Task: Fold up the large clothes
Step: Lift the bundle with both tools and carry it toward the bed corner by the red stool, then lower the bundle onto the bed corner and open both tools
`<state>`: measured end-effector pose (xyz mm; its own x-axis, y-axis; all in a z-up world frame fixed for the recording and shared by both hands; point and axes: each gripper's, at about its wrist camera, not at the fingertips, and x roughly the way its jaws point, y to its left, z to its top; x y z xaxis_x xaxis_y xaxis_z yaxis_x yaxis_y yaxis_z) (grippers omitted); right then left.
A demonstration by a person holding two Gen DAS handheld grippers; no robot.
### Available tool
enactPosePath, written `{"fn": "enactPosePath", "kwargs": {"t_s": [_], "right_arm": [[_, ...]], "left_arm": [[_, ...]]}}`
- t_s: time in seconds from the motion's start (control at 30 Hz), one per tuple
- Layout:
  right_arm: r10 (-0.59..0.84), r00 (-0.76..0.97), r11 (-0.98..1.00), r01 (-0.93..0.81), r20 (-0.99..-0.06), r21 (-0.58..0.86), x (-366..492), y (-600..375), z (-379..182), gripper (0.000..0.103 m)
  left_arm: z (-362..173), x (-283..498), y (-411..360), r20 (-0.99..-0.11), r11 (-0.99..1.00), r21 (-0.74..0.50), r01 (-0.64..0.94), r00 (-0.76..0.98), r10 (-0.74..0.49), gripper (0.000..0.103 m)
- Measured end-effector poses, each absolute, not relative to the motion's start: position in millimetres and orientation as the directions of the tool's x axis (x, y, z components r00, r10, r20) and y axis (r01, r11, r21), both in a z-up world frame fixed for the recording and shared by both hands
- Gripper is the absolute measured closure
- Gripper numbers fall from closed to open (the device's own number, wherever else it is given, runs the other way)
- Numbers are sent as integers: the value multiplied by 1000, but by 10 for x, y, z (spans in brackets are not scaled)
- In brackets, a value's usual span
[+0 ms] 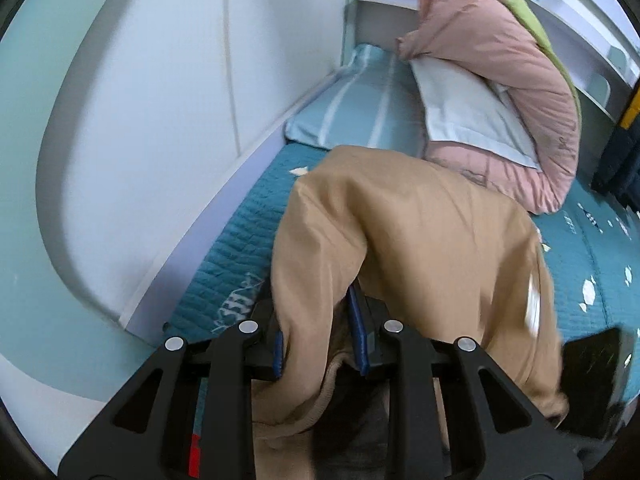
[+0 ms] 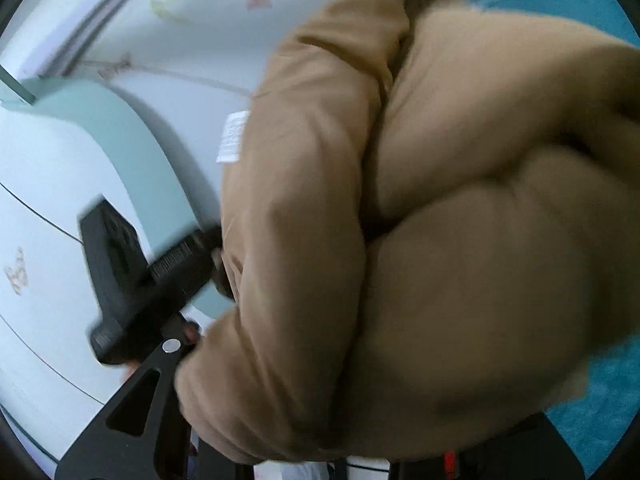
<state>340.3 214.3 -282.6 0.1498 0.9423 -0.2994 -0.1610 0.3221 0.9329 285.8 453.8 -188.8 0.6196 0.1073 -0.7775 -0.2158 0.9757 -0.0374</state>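
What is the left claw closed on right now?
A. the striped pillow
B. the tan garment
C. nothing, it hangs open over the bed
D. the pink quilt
B: in the left wrist view the left claw has its blue-padded fingers pinching a fold of the tan garment, while the pink quilt and striped pillow lie untouched further up the bed.

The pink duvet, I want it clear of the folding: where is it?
Left wrist view, upper right: the pink duvet is heaped at the bed's head, over a white pillow, beyond the tan garment.
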Motion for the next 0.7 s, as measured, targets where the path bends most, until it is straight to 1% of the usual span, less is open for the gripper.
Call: {"fn": "enactPosePath", "kwargs": {"t_s": [0.07, 0.17, 0.2, 0.27, 0.3, 0.33, 0.4, 0.43, 0.53, 0.6, 0.67, 0.7], "right_arm": [[936, 133, 339, -97, -325, 936, 3392, 2194, -3018, 73], [936, 131, 327, 25, -328, 945, 3382, 2117, -3325, 66], [934, 134, 329, 38, -331, 944, 3376, 2085, -3349, 60], [929, 141, 339, 49, -343, 939, 3373, 2041, -3363, 52], [927, 150, 338, 66, -345, 939, 3349, 1976, -3370, 47], [926, 160, 332, 83, -342, 940, 3310, 1905, -3389, 45], [922, 191, 321, 112, -338, 940, 3289, 1743, -3415, 39], [914, 214, 323, 132, -346, 937, 3262, 1626, -3440, 37], [904, 238, 322, 169, -356, 931, 3188, 1393, -3503, 37], [883, 235, 373, 172, -405, 912, 3178, 1293, -3494, 37], [876, 242, 380, 184, -416, 907, 3159, 1155, -3498, 37], [872, 242, 388, 190, -426, 902, 3158, 1117, -3476, 35]], "left_arm": [[-1993, 2835, 4616, -785, 976, -11, -219, 606, 128, 79], [-2171, 2758, 4715, -805, 973, -3, -232, 578, 135, 78], [-2212, 2701, 4735, -808, 973, -16, -228, 577, 122, 77], [-2254, 2576, 4727, -806, 972, -24, -233, 580, 119, 69], [-2276, 2490, 4719, -805, 972, -21, -232, 580, 121, 69], [-2305, 2405, 4708, -807, 974, -22, -226, 579, 116, 62], [-2387, 2266, 4679, -817, 973, -4, -232, 562, 131, 38], [-2442, 2175, 4666, -820, 975, -4, -223, 558, 125, 39], [-2602, 2027, 4645, -840, 973, -19, -231, 531, 110, 39], [-2680, 1945, 4673, -847, 968, -58, -246, 524, 83, 38], [-2705, 1878, 4683, -846, 961, -86, -264, 529, 70, 36], [-2713, 1848, 4678, -846, 958, -95, -271, 530, 66, 34]]}}
